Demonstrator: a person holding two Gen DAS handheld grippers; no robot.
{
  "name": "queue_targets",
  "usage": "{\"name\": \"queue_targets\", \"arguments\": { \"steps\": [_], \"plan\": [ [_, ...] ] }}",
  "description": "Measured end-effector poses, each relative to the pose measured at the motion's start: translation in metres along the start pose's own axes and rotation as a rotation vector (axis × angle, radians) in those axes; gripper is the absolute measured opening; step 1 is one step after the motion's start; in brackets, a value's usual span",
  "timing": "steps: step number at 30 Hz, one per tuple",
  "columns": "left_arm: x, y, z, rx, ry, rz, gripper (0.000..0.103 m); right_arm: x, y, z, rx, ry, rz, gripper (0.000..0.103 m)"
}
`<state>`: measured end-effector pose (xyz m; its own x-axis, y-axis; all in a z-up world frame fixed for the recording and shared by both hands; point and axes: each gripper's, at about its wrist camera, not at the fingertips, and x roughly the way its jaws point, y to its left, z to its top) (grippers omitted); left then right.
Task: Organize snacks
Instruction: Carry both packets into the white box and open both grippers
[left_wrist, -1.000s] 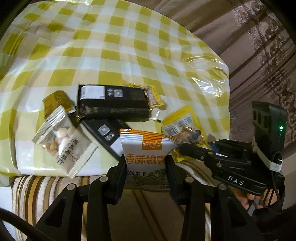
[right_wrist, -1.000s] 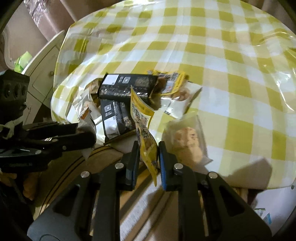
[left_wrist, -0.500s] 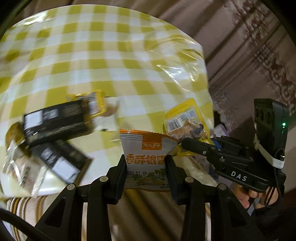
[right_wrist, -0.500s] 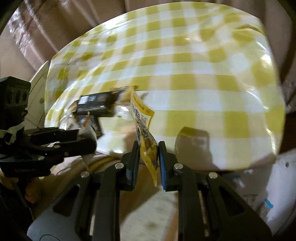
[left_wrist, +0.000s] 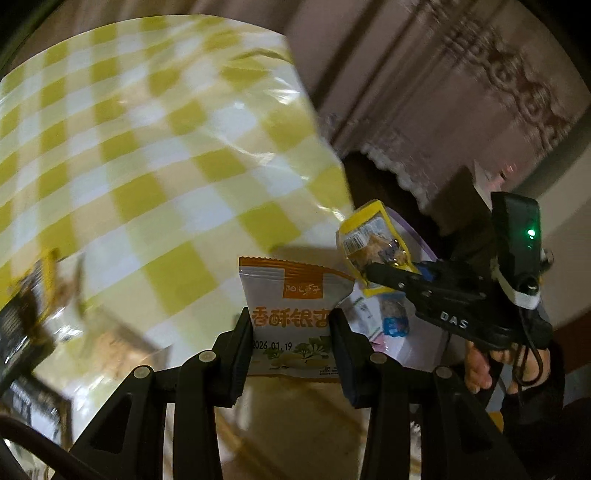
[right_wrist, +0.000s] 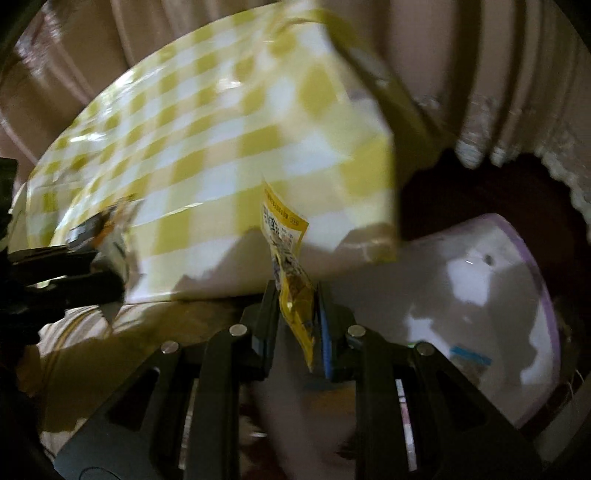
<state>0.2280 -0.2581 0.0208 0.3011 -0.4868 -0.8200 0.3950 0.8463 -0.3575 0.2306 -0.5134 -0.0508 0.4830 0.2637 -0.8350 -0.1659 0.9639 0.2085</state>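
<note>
My left gripper (left_wrist: 291, 332) is shut on an orange-and-white snack packet (left_wrist: 291, 295) and holds it past the right corner of the yellow checked table (left_wrist: 147, 147). My right gripper (right_wrist: 295, 306) is shut on a yellow snack packet (right_wrist: 288, 258), held edge-on. That packet also shows in the left wrist view (left_wrist: 373, 243), in the right gripper's jaws. A white bin with a purple rim (right_wrist: 480, 295) sits below the table's corner, to the right. Dark snack packets (left_wrist: 22, 314) lie blurred at the table's left edge.
Beige curtains (left_wrist: 461, 92) hang behind the table. A striped cushion (right_wrist: 74, 332) lies under the table's front edge. The left gripper shows at the left in the right wrist view (right_wrist: 55, 277).
Both grippers have swung right with their packets, from over the snack pile to beyond the table's right corner. The white bin has come into view.
</note>
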Motion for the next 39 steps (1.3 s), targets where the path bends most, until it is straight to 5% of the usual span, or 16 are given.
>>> {"name": "queue_targets", "arguments": {
  "steps": [13, 22, 26, 33, 39],
  "plan": [
    [0.098, -0.07, 0.03, 0.142, 0.202, -0.082, 0.041, 0.008, -0.074, -0.014, 0.136, 0.013, -0.091, 0.024],
    [0.139, -0.086, 0.047, 0.163, 0.261, -0.105, 0.045, 0.006, -0.09, -0.014, 0.193, 0.009, -0.107, 0.026],
    [0.137, -0.086, 0.049, 0.172, 0.242, -0.111, 0.06, 0.0, -0.091, -0.014, 0.195, -0.012, -0.122, 0.059],
    [0.112, -0.081, 0.051, 0.16, 0.165, -0.088, 0.065, -0.015, -0.078, -0.007, 0.178, -0.059, -0.203, 0.071],
    [0.065, -0.068, 0.047, 0.109, -0.045, 0.092, 0.075, -0.031, -0.048, 0.007, 0.102, -0.117, -0.366, 0.081]
  ]
}}
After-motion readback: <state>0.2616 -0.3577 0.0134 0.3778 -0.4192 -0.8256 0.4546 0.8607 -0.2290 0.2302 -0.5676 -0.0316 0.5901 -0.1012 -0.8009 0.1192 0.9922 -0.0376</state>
